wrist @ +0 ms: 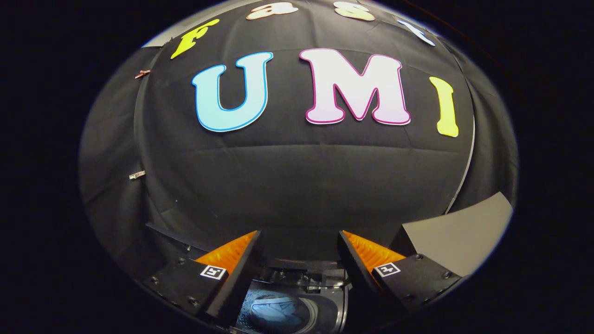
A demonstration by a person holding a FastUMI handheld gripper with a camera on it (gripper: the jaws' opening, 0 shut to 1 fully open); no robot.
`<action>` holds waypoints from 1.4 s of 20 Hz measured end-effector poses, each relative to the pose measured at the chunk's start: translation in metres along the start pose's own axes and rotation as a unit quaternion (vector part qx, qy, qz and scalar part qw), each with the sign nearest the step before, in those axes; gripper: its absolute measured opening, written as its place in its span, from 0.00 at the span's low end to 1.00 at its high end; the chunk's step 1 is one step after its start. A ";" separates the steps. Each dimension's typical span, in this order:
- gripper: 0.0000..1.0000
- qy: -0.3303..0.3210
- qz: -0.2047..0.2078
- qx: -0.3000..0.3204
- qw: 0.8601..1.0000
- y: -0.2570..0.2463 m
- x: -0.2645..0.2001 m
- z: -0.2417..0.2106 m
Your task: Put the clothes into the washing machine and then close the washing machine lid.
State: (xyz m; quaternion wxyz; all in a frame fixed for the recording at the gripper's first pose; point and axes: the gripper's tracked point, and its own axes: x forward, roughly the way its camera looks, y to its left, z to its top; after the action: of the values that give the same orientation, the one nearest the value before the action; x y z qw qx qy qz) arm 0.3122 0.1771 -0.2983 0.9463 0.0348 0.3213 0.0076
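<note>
My tool [299,246] points at the booth's back wall, its two fingers spread wide with nothing between them. Low down, under the gap between the fingers, I see the washing machine [320,311] with its round drum open and pale clothes [274,310] already lying inside. A grey panel [457,232] rises just beyond the right finger; I judge it to be the raised lid, so closing it means going right and pushing down.
</note>
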 end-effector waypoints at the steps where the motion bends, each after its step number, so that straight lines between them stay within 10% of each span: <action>1: 1.00 0.005 -0.003 -0.001 1.000 0.001 -0.008 -0.005; 12: 0.99 0.077 0.013 -0.034 0.996 0.012 -0.070 -0.085; 28: 0.99 -0.068 0.053 -0.035 0.996 0.002 -0.179 0.013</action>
State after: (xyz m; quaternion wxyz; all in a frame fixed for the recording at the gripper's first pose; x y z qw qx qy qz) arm 0.1784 0.1715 -0.1794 0.9650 0.0193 0.2532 0.0661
